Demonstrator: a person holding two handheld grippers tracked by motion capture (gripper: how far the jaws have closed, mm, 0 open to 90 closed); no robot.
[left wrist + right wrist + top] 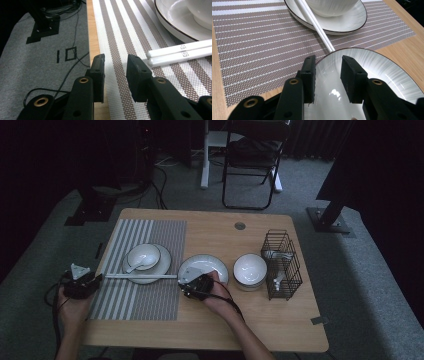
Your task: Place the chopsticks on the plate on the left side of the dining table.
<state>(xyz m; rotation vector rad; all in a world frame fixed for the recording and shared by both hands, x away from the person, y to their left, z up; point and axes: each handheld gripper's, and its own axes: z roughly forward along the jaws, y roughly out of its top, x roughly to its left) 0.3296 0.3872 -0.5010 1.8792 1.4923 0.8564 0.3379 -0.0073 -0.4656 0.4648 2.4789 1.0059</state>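
Note:
My left gripper (98, 278) (115, 58) hovers at the left edge of a striped placemat (160, 235) (120, 25), open with nothing between its jaws. A pair of white chopsticks (140, 276) (180, 52) (317, 25) lies across the mat, its near ends just right of that gripper's jaws. The far ends reach the rim of a ribbed white plate (212, 262) (374, 72). My right gripper (182, 281) (328, 60) is open above that plate's near left rim, which passes under the gap between the jaws. Behind the chopsticks, a dark-rimmed plate (164, 262) (352, 22) holds a bowl (145, 254) with a spoon.
A white bowl (250, 268) stands right of the ribbed plate. Beside it is a black wire basket (282, 265) with white utensils inside. Bare wood shows along the table's front edge (200, 330). A folding chair (250, 165) stands beyond the table.

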